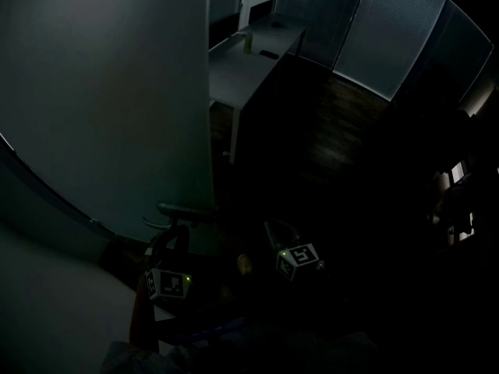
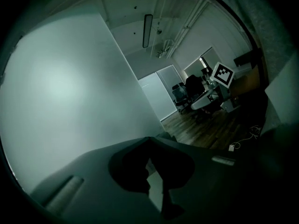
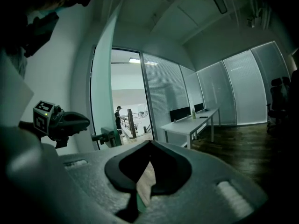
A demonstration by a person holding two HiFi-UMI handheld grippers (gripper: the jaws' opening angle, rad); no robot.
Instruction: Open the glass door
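Observation:
The frosted glass door (image 1: 117, 92) fills the left of the dim head view, with its lever handle (image 1: 181, 209) at its lower right edge. My left gripper (image 1: 178, 232) sits just below that handle, jaws shut. In the left gripper view my left gripper (image 2: 147, 140) has nothing between its tips and faces the door (image 2: 60, 87). In the right gripper view the left gripper (image 3: 80, 122) hangs just left of the handle (image 3: 103, 136); whether they touch I cannot tell. My right gripper (image 1: 277, 232) hovers to the right, shut and empty (image 3: 149, 143). Past the door's edge (image 3: 100, 87) a lit corridor shows.
A white desk (image 1: 242, 61) with a bottle (image 1: 248, 44) stands beyond the door, along partitions with blinds (image 1: 390, 37). Dark wooden floor (image 1: 343, 146) spreads to the right. Office chairs (image 2: 187, 90) stand far off. A person (image 3: 118, 118) stands in the corridor.

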